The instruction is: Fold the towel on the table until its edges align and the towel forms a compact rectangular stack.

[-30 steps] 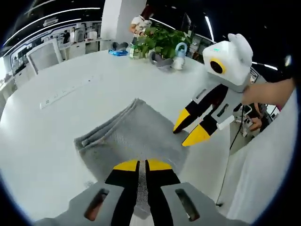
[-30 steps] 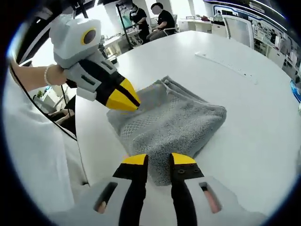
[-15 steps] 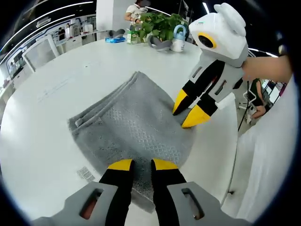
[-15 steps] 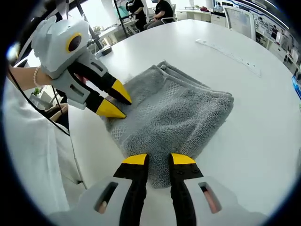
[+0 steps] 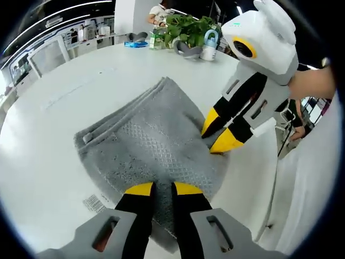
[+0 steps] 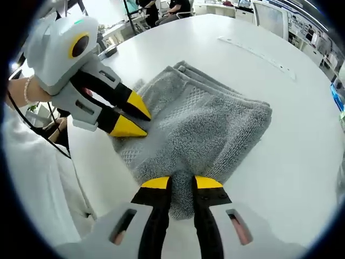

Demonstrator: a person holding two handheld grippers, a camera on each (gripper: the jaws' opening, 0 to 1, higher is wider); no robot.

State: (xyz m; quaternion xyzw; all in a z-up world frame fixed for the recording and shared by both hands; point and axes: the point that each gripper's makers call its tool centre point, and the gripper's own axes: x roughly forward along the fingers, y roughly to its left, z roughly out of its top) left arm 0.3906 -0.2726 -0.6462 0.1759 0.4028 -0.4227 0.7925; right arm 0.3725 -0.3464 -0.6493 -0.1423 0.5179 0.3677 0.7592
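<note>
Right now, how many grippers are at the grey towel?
2. The left gripper is at one corner of the towel; the right gripper is at the next corner along the same edge.

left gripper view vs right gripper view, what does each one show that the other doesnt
Left gripper view alone: a potted plant and a white cup at the table's far edge, plus a small barcode label beside the towel.

Right gripper view alone: seated people beyond the table and a long white strip lying on it.

Both: the folded grey towel on the white table, with the left gripper and right gripper open at its edges.
</note>
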